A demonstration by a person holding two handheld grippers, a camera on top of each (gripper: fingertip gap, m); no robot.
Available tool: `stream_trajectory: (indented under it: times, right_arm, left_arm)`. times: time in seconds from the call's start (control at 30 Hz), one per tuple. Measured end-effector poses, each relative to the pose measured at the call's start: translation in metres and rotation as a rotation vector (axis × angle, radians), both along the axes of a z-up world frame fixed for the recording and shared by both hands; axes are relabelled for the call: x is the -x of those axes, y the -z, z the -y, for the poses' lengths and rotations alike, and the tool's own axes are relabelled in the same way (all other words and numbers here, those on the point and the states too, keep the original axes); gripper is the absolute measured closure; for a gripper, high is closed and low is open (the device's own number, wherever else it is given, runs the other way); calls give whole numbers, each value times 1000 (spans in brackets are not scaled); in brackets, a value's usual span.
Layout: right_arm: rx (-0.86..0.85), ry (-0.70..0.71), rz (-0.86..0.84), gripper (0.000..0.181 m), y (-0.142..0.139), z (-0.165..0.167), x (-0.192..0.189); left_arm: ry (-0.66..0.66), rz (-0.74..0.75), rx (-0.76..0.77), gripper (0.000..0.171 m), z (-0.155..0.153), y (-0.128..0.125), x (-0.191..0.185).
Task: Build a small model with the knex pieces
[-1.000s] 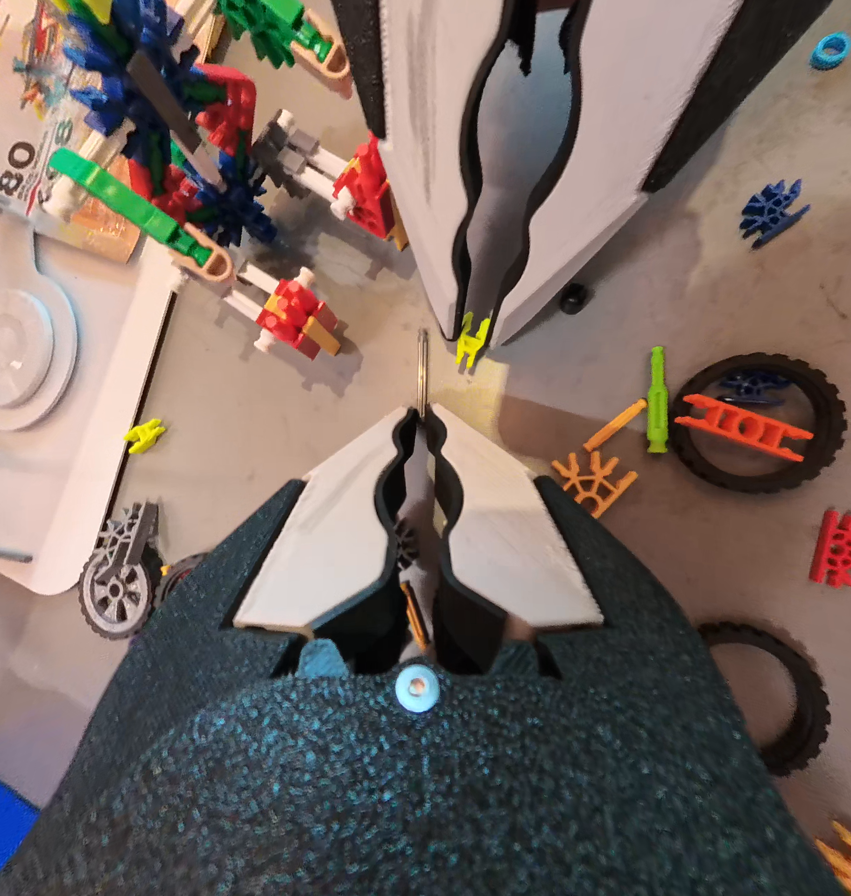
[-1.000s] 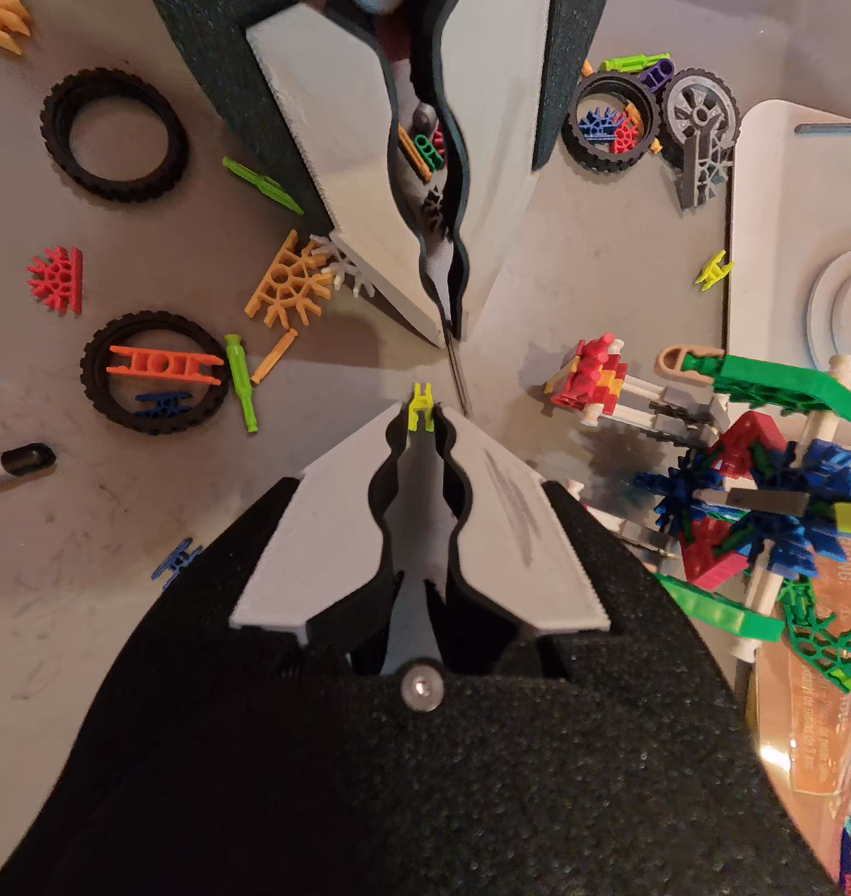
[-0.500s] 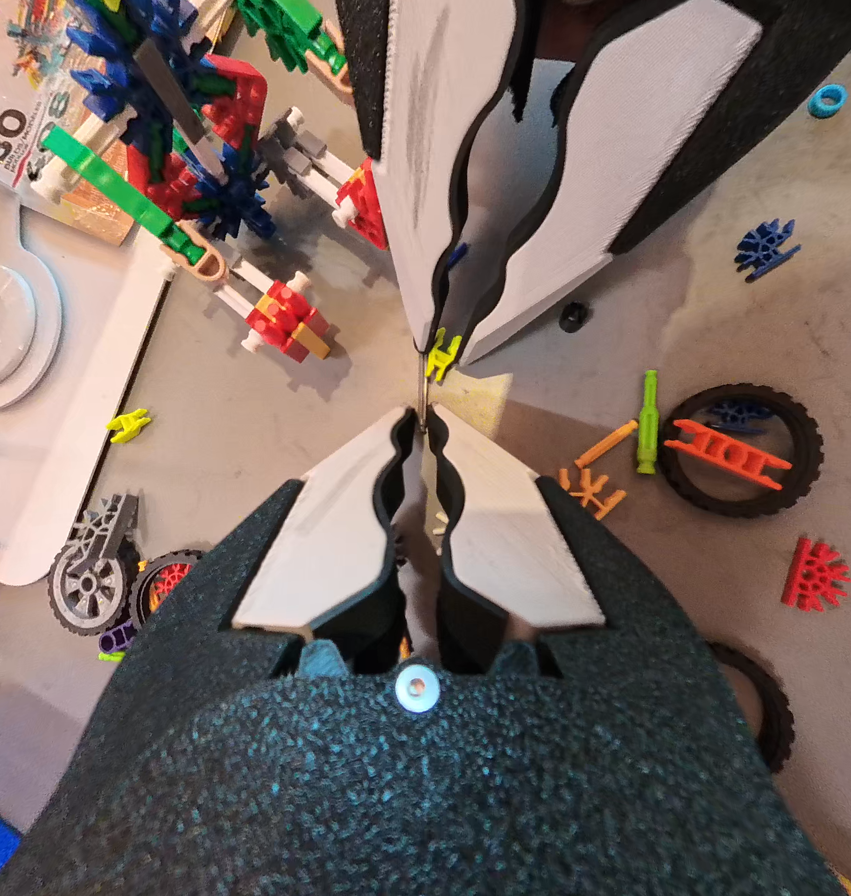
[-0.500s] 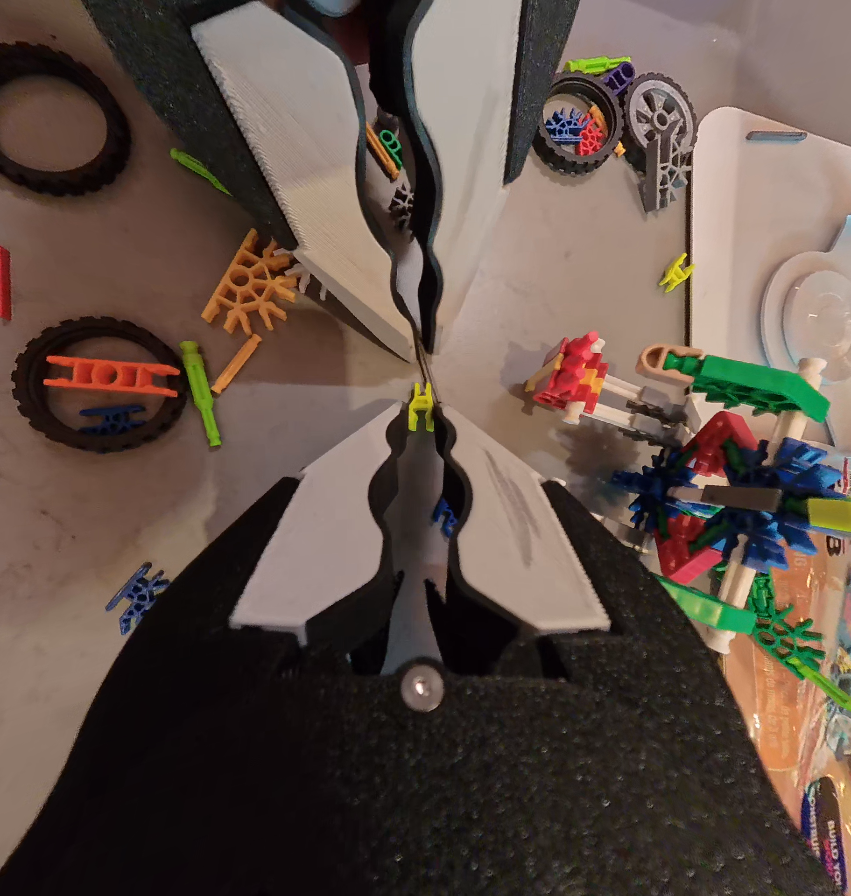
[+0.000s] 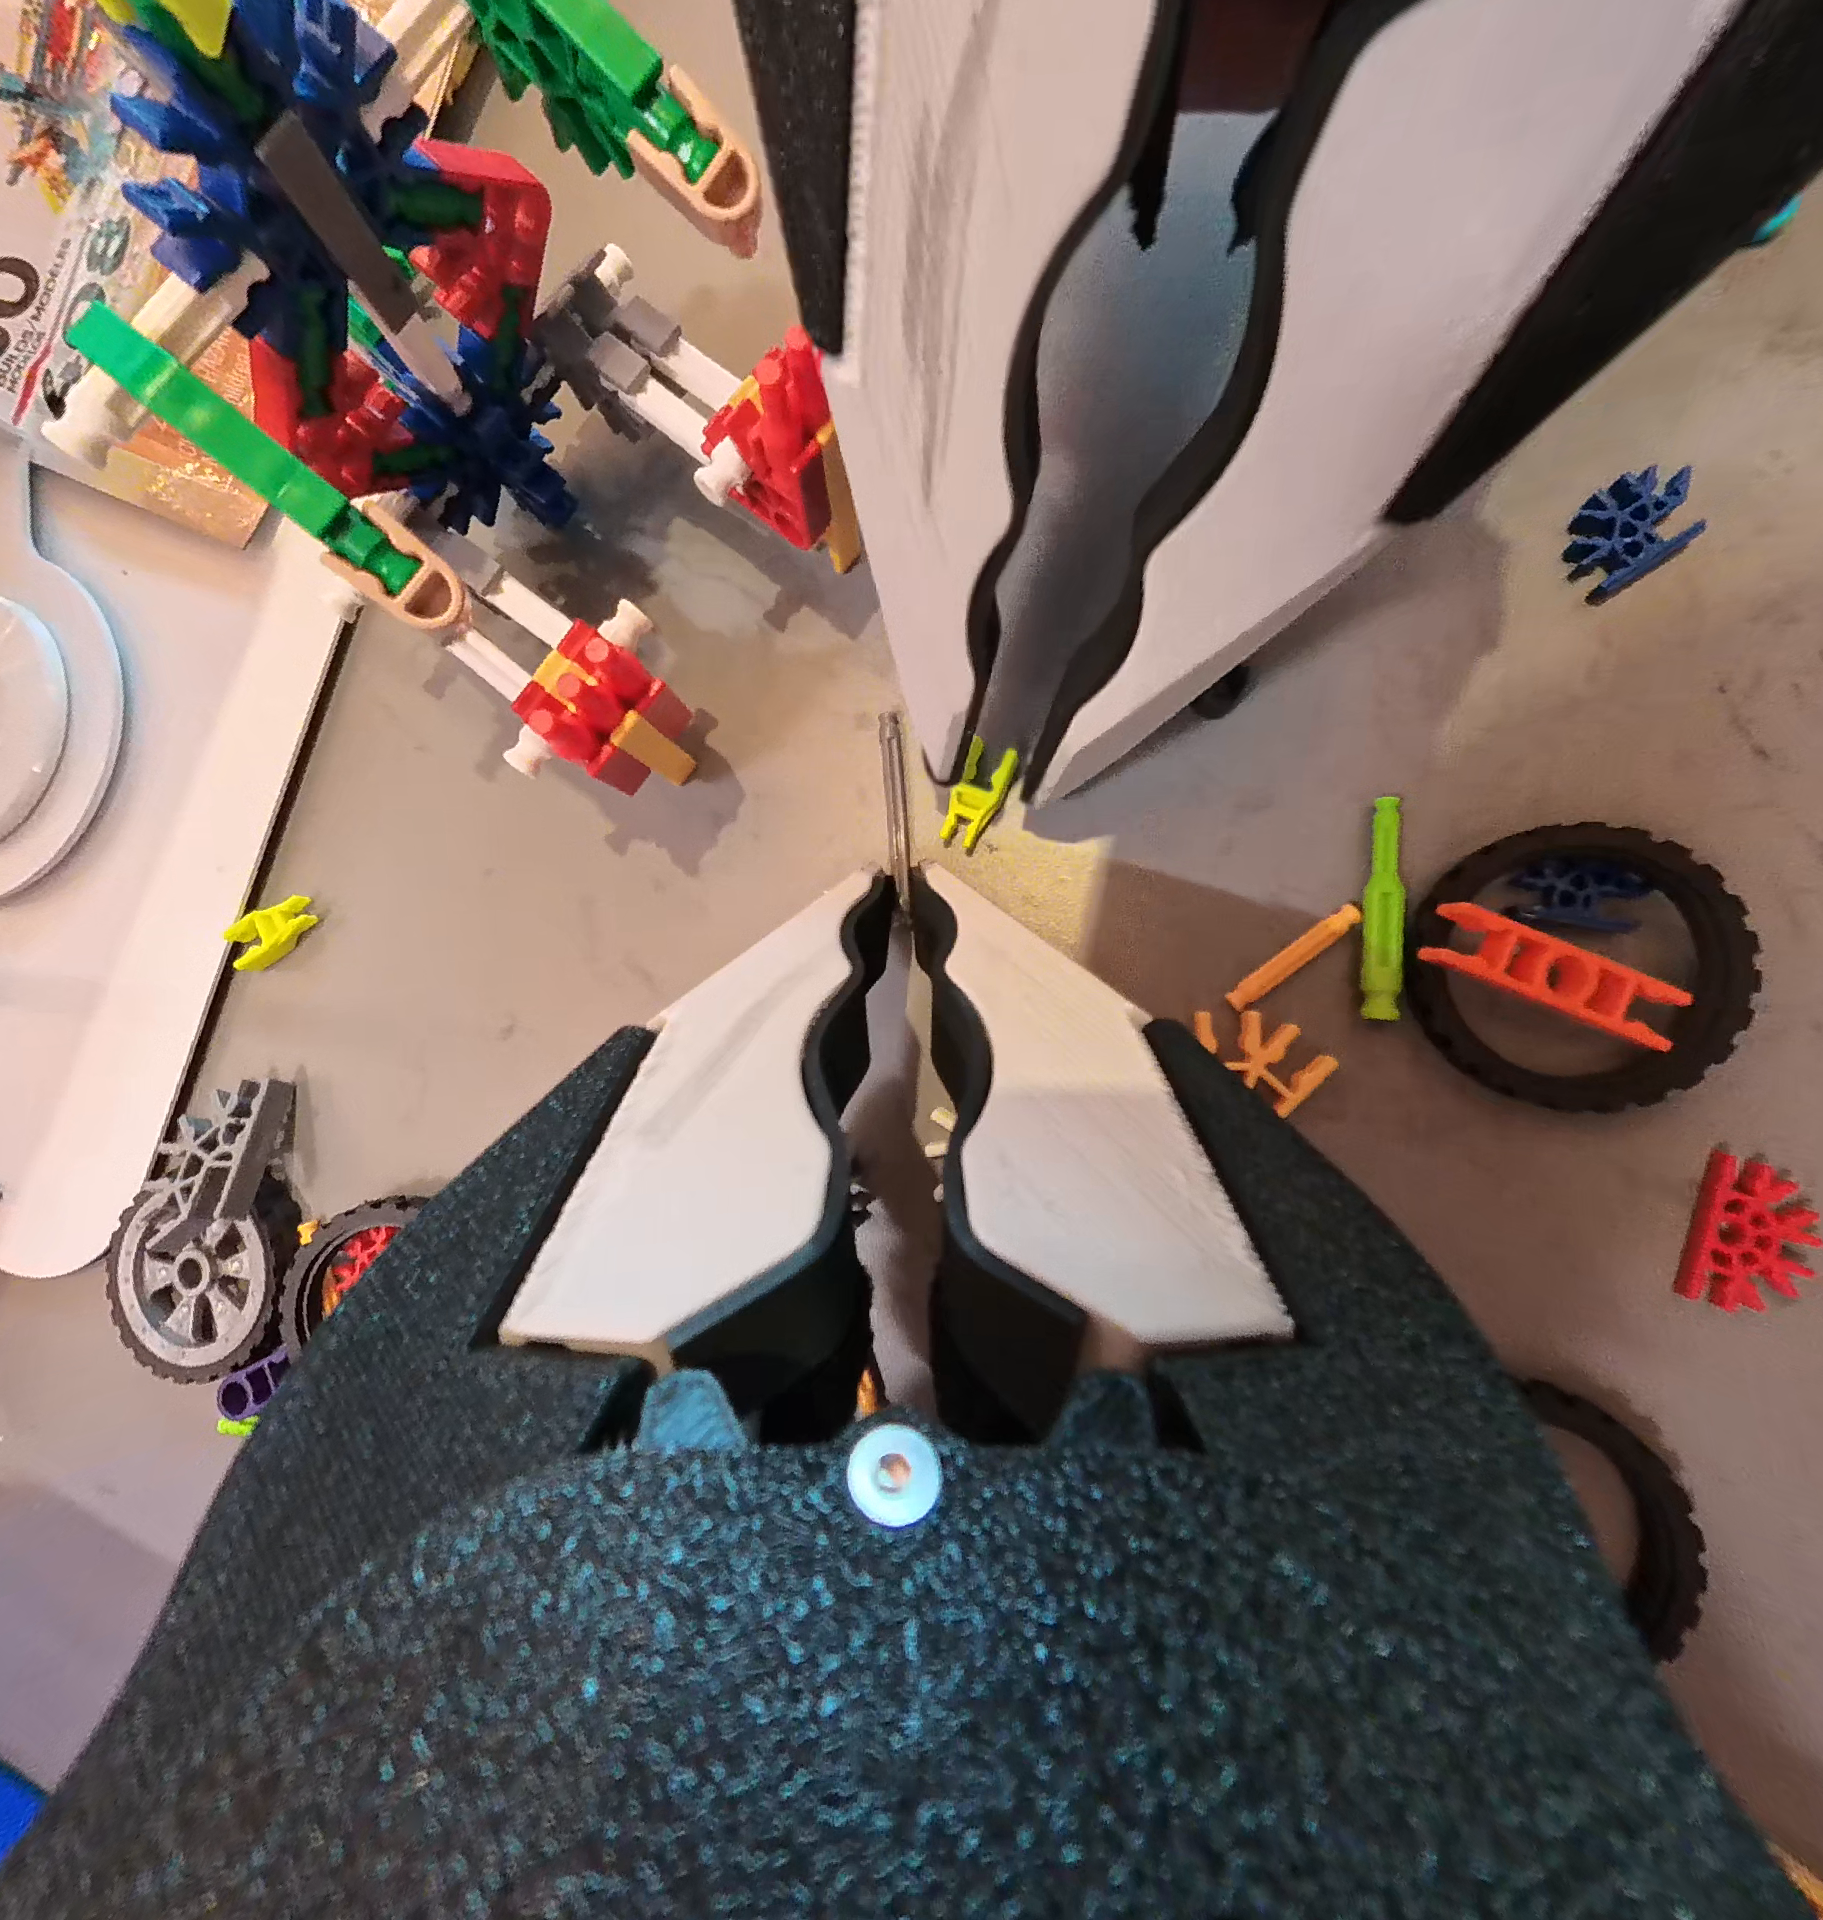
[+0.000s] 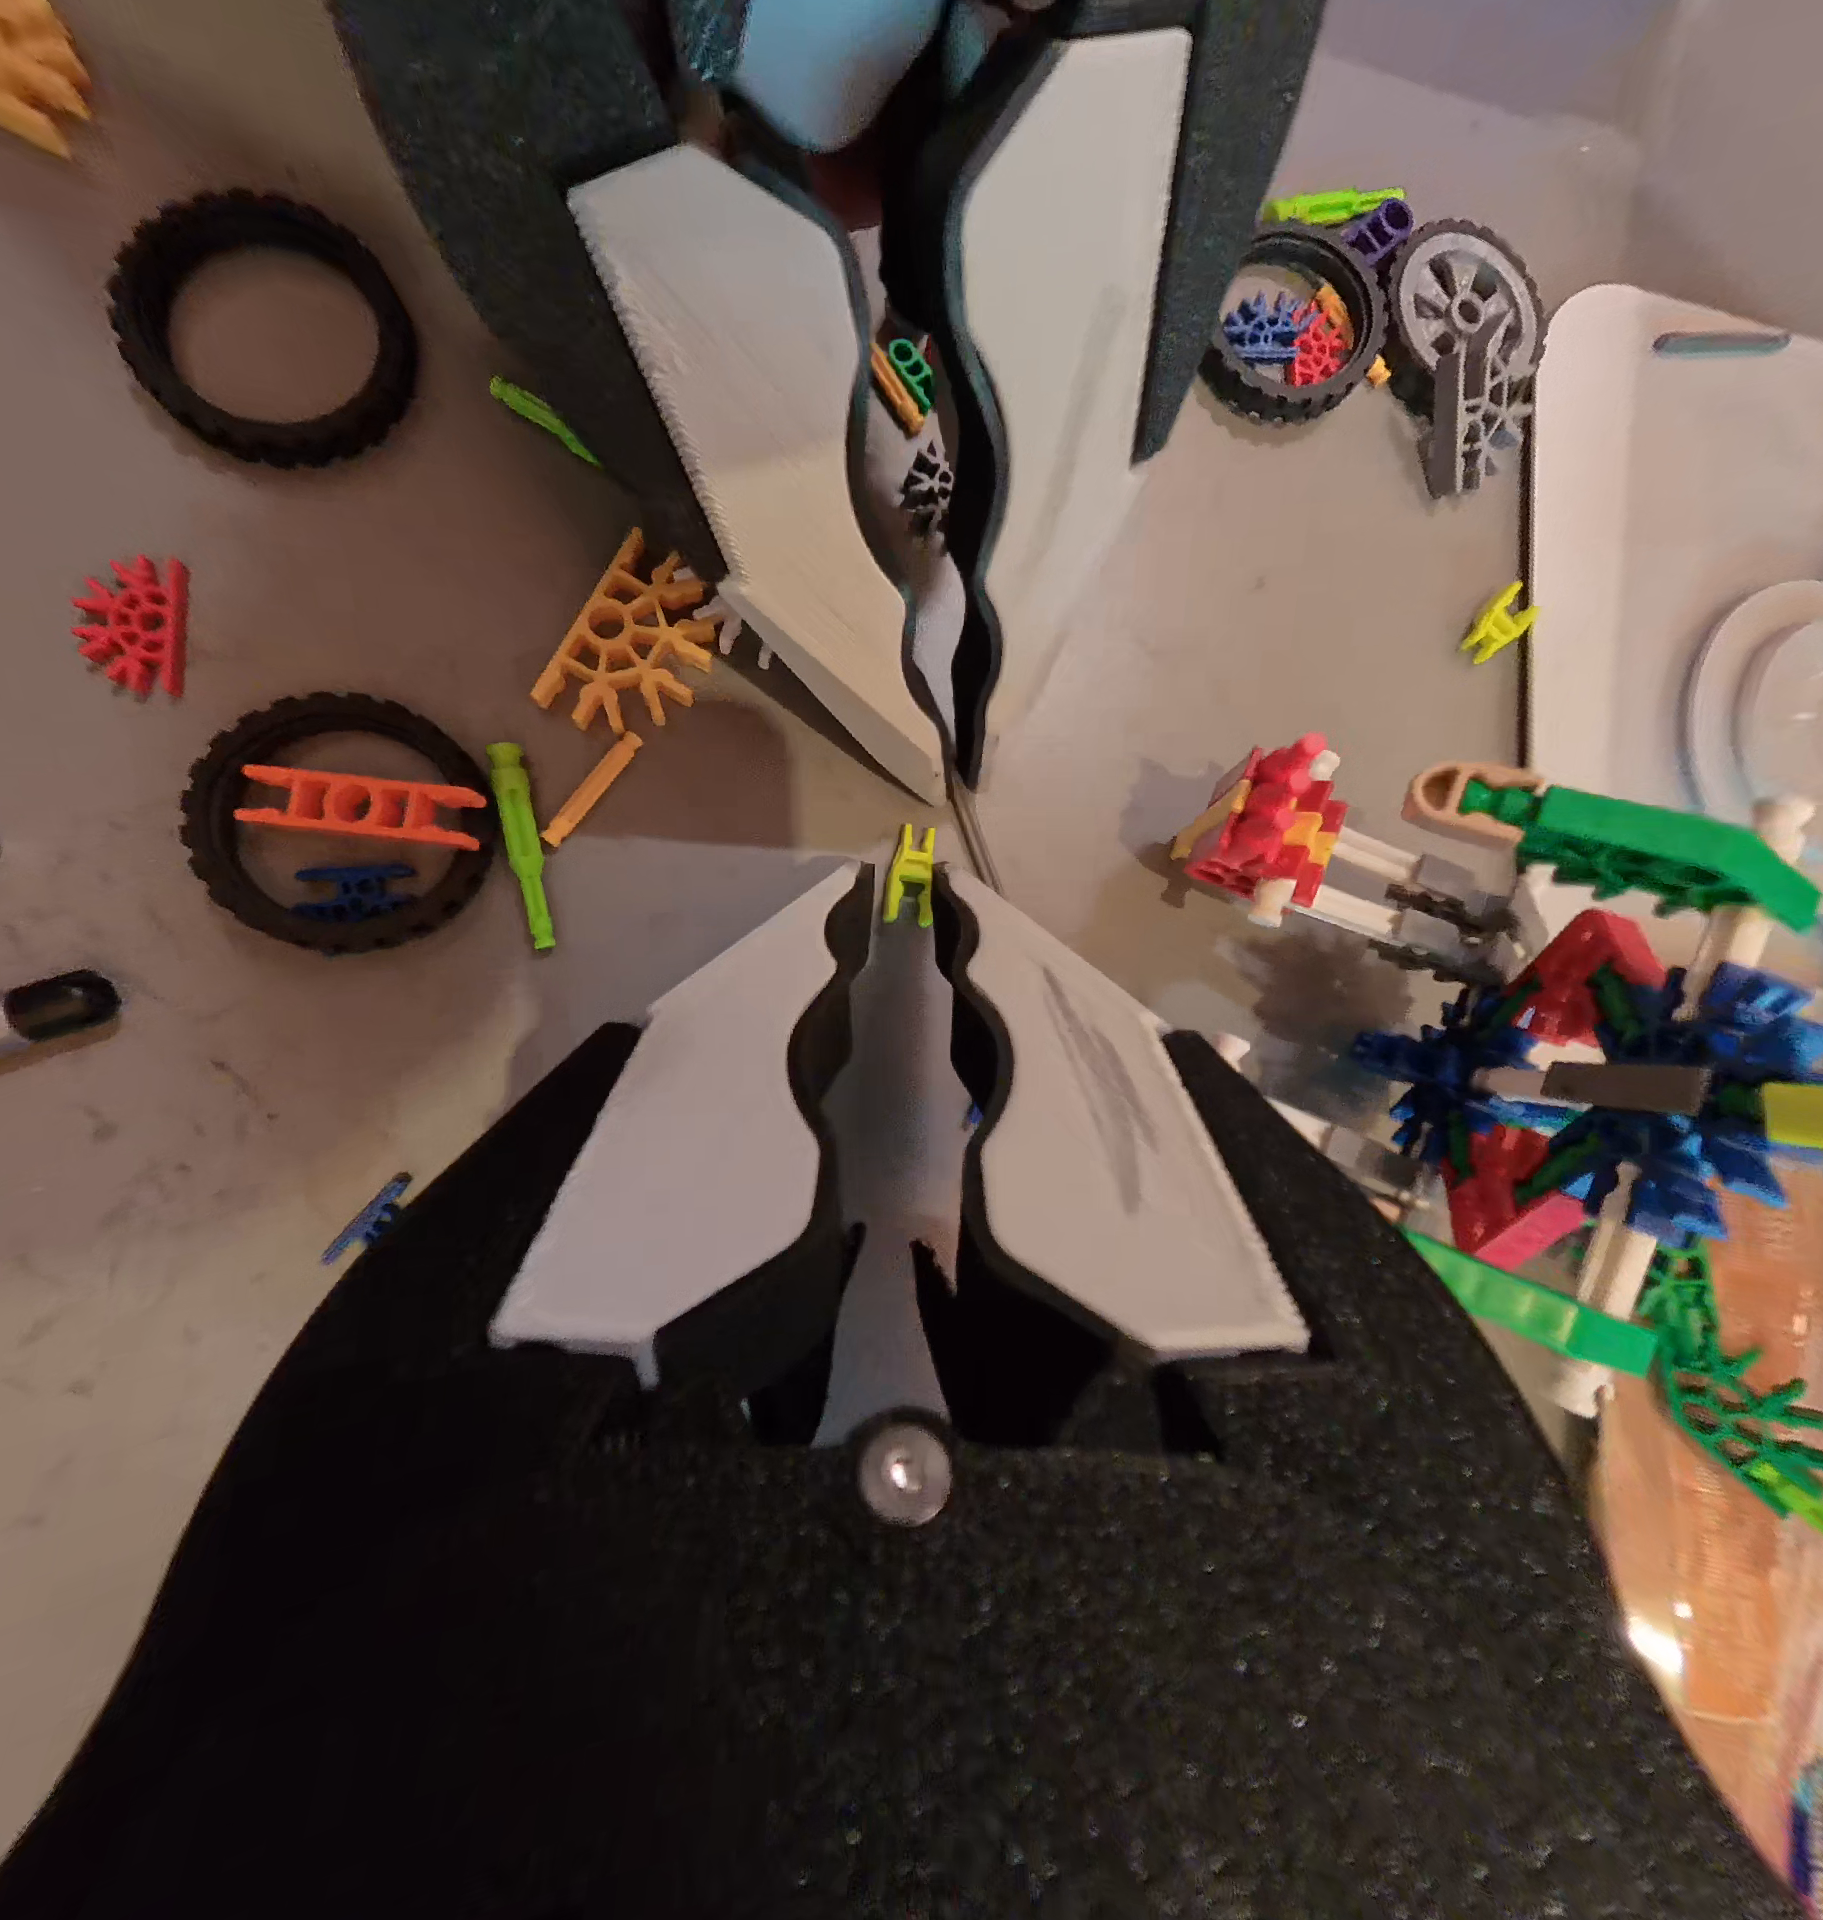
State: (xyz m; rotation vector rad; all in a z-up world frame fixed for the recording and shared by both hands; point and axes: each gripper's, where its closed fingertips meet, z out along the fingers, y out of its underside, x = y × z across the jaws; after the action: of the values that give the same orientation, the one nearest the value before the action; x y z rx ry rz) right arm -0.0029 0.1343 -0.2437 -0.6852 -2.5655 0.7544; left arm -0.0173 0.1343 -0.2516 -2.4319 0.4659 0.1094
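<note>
My left gripper (image 5: 894, 883) is shut on a thin grey rod (image 5: 894, 790) that sticks out past its tips. My right gripper (image 6: 909, 878) is shut on a small yellow-green clip connector (image 6: 909, 868). The two grippers face each other tip to tip above the grey table. In the left wrist view the right gripper (image 5: 990, 774) comes down from the top and its clip (image 5: 980, 805) sits just right of the rod's end, a small gap apart. In the right wrist view the left gripper (image 6: 954, 779) comes from the top with the rod (image 6: 974, 847) just right of the clip.
A colourful built model (image 5: 367, 343) stands left, partly on a white board (image 5: 107, 831). A second yellow clip (image 5: 268, 920) lies near the board's edge. Black tyres (image 5: 1582, 966), an orange ladder piece (image 5: 1551, 971), a red connector (image 5: 1743, 1247) and a grey wheel (image 5: 195, 1268) lie around. Left and right tips are no more than a few centimetres apart.
Half a second ago the right gripper pressed in until the clip met the rod's end. Now it has drawn back slightly to the right, and clip and rod sit side by side.
</note>
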Motion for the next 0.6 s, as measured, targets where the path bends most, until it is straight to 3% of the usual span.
stream_trajectory:
  times: [0.6]
  right_arm:
    - [23,30,38,171,7,1,2]
  left_arm:
    - [6,0,-3,171,-2,0,-1]
